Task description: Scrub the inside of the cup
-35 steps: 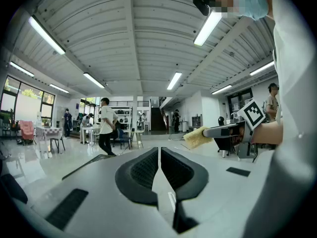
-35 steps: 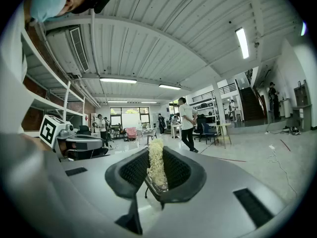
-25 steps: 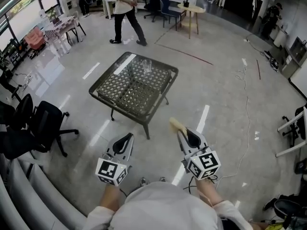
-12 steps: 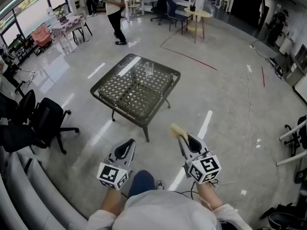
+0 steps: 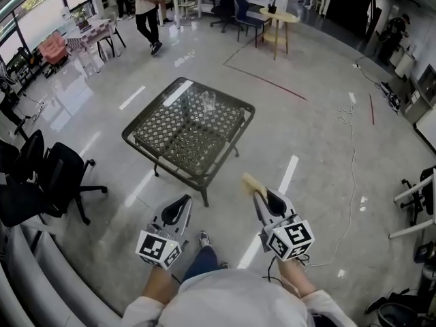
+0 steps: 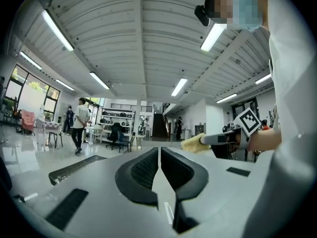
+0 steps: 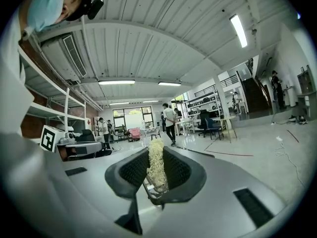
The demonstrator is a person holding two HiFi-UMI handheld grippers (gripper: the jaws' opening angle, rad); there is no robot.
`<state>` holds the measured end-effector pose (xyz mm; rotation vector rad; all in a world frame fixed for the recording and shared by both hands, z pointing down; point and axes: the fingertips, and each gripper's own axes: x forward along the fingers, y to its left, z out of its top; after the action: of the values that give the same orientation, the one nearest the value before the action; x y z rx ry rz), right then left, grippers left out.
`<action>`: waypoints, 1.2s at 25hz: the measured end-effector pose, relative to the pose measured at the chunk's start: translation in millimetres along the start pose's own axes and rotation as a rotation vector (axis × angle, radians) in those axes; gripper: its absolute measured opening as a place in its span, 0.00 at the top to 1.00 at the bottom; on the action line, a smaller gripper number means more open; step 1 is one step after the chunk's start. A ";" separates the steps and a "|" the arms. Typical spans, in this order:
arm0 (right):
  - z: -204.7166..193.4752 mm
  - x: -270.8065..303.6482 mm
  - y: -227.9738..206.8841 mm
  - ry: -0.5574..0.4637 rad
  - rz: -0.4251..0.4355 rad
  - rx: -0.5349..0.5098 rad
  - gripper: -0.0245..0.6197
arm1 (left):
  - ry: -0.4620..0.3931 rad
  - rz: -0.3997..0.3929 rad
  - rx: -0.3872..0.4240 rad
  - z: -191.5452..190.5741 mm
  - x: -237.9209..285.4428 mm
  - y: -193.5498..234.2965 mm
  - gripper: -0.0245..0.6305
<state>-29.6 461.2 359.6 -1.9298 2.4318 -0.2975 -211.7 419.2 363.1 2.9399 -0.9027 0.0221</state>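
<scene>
A clear glass cup [image 5: 208,101] stands on the far part of a dark lattice table [image 5: 167,148], well ahead of both grippers. My left gripper [image 5: 182,201] is held low at the left, shut with nothing in it; in the left gripper view its jaws [image 6: 159,155] meet edge to edge. My right gripper [image 5: 261,193] is shut on a yellow sponge [image 5: 253,181], which sticks out beyond the fingertips. In the right gripper view the sponge [image 7: 156,165] stands upright between the pads. Both grippers point roughly level, far short of the table.
Black office chairs [image 5: 58,176] stand at the left by a grey curved sofa [image 5: 34,271]. A cable [image 5: 351,162] trails over the floor on the right. A person [image 5: 144,9] walks at the back left near desks and a small round table [image 5: 276,19].
I have stepped toward the table; my knee and shoe now show between the grippers. The person at the back has walked off to the left. Both grippers keep their state.
</scene>
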 end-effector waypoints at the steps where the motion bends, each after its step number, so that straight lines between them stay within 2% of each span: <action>1: 2.7 7.5 -2.9 0.001 -0.005 0.001 0.82 | -0.013 -0.003 0.002 5.2 5.8 7.0 0.90; 5: 12.0 40.3 -19.4 -0.008 -0.023 -0.003 0.82 | -0.026 -0.005 0.047 12.3 34.8 34.2 0.90; 16: 28.2 126.8 -39.7 -0.035 -0.054 0.000 0.82 | 0.017 -0.092 0.099 13.5 97.1 101.0 0.89; 20: 24.6 142.0 -48.1 -0.041 -0.078 0.011 0.82 | 0.033 -0.126 0.108 7.0 111.3 112.0 0.89; 25: 22.3 149.1 -65.1 -0.037 -0.093 0.023 0.82 | 0.058 -0.130 0.126 1.5 129.0 116.8 0.89; 30: 24.0 156.8 -87.3 -0.031 -0.068 0.026 0.82 | 0.059 -0.090 0.116 -1.5 149.8 116.8 0.89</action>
<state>21.0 287.4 366.0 -1.9938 2.3352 -0.2979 -153.3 239.0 376.4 3.0650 -0.7861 0.1605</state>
